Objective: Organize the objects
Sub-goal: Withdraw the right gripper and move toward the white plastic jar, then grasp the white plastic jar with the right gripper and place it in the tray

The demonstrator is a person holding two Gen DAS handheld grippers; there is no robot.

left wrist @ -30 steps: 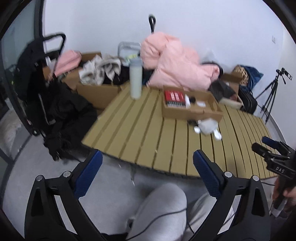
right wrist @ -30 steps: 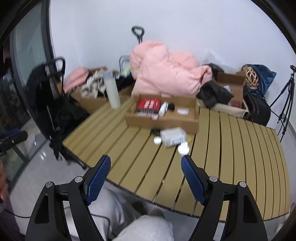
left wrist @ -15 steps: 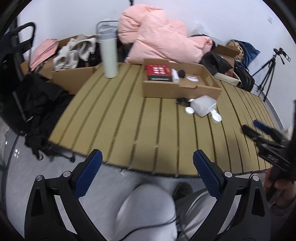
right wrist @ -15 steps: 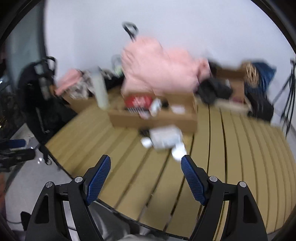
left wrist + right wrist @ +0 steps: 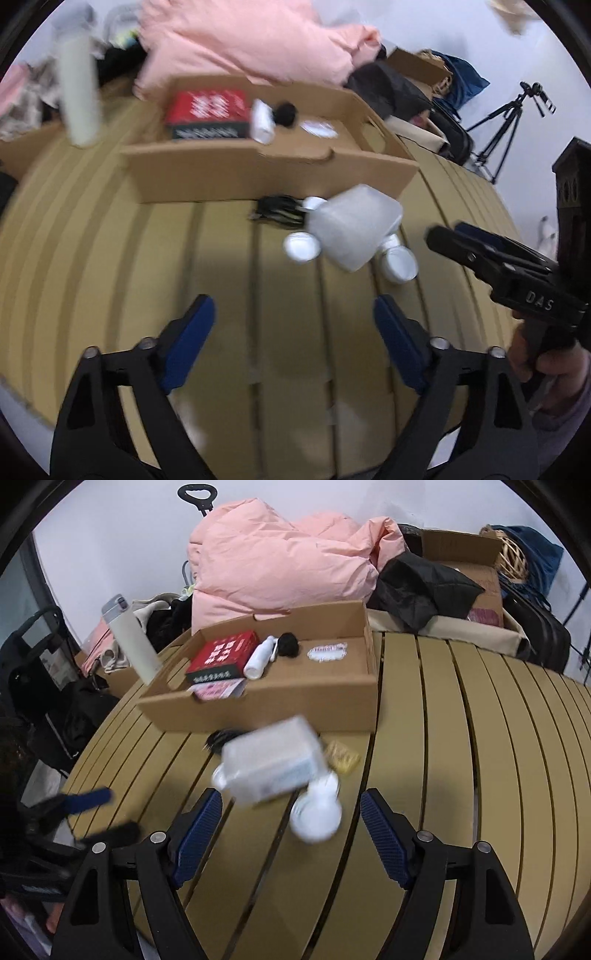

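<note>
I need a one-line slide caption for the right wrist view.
Open right gripper above slatted wooden table, facing translucent plastic box before brown cardboard tray.

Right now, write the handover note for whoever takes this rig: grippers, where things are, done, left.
Left gripper: nothing between its fingers, jaws closing, above bare slats of the table.
Right gripper: open, empty, pointing at the loose pile.
Cardboard tray already holds the red box, a small white bottle, a black ball and a flat white packet.
Left on the table in front of the tray: translucent box, white round lids, black clip, yellow packet.
White flask stands beside the tray.
</note>
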